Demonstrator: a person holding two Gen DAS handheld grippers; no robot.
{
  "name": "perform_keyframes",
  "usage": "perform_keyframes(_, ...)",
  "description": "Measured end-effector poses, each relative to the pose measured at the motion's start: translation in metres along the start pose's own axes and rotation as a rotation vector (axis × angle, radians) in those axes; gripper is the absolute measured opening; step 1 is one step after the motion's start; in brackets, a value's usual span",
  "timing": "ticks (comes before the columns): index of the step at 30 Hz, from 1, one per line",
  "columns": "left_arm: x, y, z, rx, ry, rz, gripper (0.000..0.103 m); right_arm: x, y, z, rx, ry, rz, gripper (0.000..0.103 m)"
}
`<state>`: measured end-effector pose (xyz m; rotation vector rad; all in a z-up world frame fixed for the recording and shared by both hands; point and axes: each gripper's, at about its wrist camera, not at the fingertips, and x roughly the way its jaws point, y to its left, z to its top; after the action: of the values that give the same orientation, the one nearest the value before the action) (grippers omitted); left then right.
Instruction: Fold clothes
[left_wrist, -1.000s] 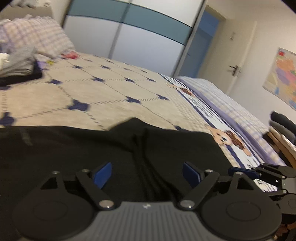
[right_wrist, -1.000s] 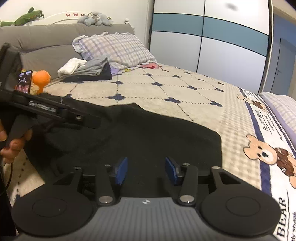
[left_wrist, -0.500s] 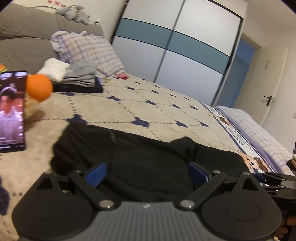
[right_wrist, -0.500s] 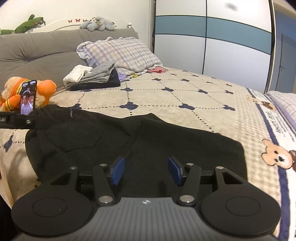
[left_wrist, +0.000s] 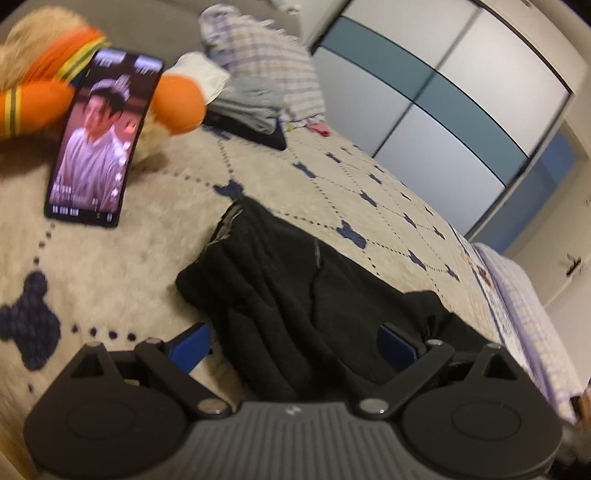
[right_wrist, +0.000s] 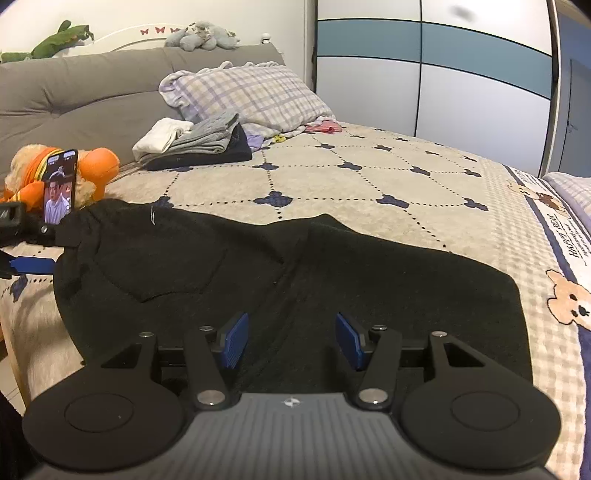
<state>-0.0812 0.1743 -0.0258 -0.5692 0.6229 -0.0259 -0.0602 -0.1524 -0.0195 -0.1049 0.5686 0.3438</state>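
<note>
A black pair of pants (right_wrist: 288, 273) lies spread on the beige quilted bed, its waistband end (left_wrist: 229, 236) toward the phone. It also shows in the left wrist view (left_wrist: 295, 302). My left gripper (left_wrist: 295, 345) is open, jaws wide, just above the left end of the garment; its blue pad shows in the right wrist view (right_wrist: 31, 265). My right gripper (right_wrist: 291, 341) is open and empty over the garment's near edge.
A phone (left_wrist: 98, 140) playing a video leans on an orange plush toy (right_wrist: 96, 166). A stack of folded clothes (right_wrist: 199, 144) and a plaid pillow (right_wrist: 251, 96) lie near the headboard. A wardrobe (right_wrist: 424, 66) stands beyond the bed.
My left gripper has swung left along the garment to its waistband end, near the phone. My right gripper has drawn back slightly and opened a little wider.
</note>
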Motion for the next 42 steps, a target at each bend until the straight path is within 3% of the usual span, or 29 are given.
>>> perform_keyframes(14,0.033,0.025,0.0,-0.191,0.01,-0.041,0.092,-0.004,-0.001,-0.001,0.005,-0.003,0.003,0.056)
perform_keyframes(27,0.038,0.034,0.0,-0.26,-0.039,-0.051,0.089,-0.007,0.001,-0.003,0.008,-0.004,0.007,0.056)
perform_keyframes(32,0.037,0.035,0.0,-0.244,-0.041,0.004,0.057,-0.006,-0.001,-0.003,0.039,0.004,0.035,0.055)
perform_keyframes(38,0.034,0.037,0.001,-0.239,-0.053,-0.007,0.039,-0.001,-0.001,-0.006,0.078,0.043,0.086,0.053)
perform_keyframes(42,0.026,0.033,0.001,-0.229,-0.092,-0.031,0.031,0.009,0.005,-0.012,0.083,0.124,0.113,0.05)
